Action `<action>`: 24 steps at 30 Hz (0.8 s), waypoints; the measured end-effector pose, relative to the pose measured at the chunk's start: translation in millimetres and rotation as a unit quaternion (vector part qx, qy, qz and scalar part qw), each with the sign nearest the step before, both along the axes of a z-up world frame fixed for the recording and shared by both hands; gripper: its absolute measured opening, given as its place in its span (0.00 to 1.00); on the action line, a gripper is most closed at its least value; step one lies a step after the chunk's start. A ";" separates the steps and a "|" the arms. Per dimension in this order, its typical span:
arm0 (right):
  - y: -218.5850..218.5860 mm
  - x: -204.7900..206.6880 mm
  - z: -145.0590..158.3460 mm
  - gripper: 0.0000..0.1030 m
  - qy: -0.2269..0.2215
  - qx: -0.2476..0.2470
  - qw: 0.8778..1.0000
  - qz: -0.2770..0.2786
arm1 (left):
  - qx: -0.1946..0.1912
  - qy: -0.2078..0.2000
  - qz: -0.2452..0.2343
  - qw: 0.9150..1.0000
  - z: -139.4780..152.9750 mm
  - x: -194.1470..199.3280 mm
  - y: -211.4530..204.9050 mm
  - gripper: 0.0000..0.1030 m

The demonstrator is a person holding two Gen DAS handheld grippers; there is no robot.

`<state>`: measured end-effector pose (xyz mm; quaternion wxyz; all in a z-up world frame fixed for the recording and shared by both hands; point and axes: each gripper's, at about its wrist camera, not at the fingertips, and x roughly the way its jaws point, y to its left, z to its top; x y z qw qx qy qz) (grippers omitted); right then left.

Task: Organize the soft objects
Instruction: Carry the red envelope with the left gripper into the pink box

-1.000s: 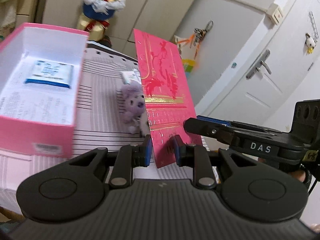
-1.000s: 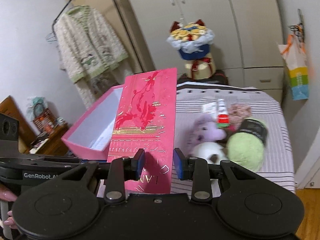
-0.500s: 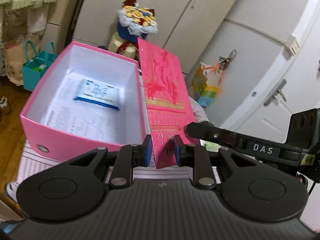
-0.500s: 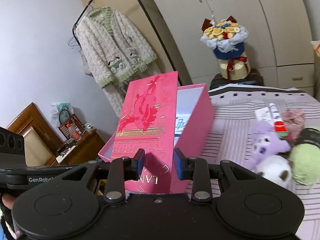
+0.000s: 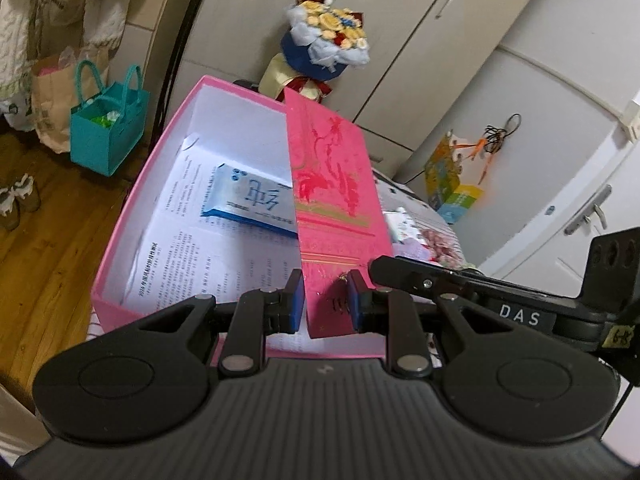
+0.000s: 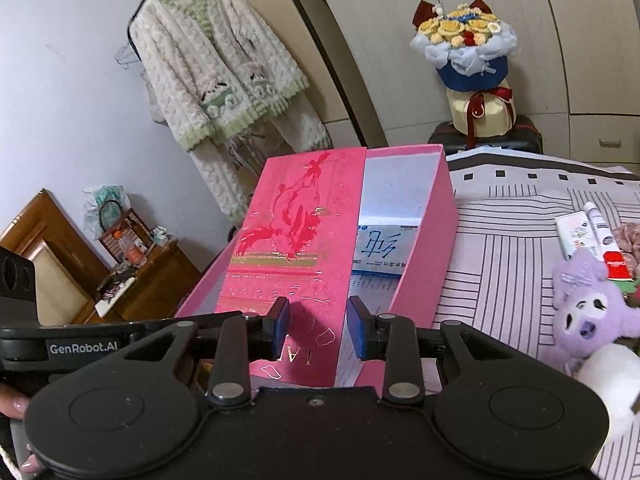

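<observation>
Since a second ago both views have swung toward nine o'clock: the open pink box (image 5: 120, 264), then off at the left wrist view's ten o'clock, now fills its middle, and the plush toys have slid to the three o'clock edge of the right wrist view.

The red lid (image 5: 336, 208) — flat, stiff card with glossy red and gold embossing — stands on edge over the box, its long axis running from the grippers toward twelve o'clock, the printed face turned to the right side. The left gripper (image 5: 325, 305) is clamped on the lid's near edge, blue pads against the card. The right gripper (image 6: 318, 330) has the lid's lower corner between its pads; they look closed on it, though contact at the right pad is hard to judge.

The box is smooth pink card, white inside, with printed paper (image 5: 188, 248) and a blue-and-white packet (image 5: 252, 202) lying flat. It rests on the striped bedspread (image 6: 516, 256). The fuzzy purple plush (image 6: 588, 316) and a white plush (image 6: 612, 376) sit at three o'clock in the right wrist view, well apart from the box.
</observation>
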<state>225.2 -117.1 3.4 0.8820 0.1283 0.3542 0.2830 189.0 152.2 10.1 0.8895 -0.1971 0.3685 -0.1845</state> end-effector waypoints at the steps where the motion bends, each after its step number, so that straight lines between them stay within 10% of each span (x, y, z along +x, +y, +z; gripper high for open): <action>1: 3.1 3.3 -1.8 0.36 0.002 -0.005 1.000 0.000 | 0.000 0.004 0.001 1.000 -2.9 4.9 2.1 0.21; 20: 39.6 23.1 -14.4 0.39 0.004 -0.100 0.995 0.004 | 0.010 0.043 -0.009 0.999 -29.9 42.9 11.3 0.24; 24: 47.3 18.2 -13.6 0.40 -0.012 -0.132 0.991 0.005 | 0.043 0.030 0.011 0.999 -28.7 38.1 8.1 0.41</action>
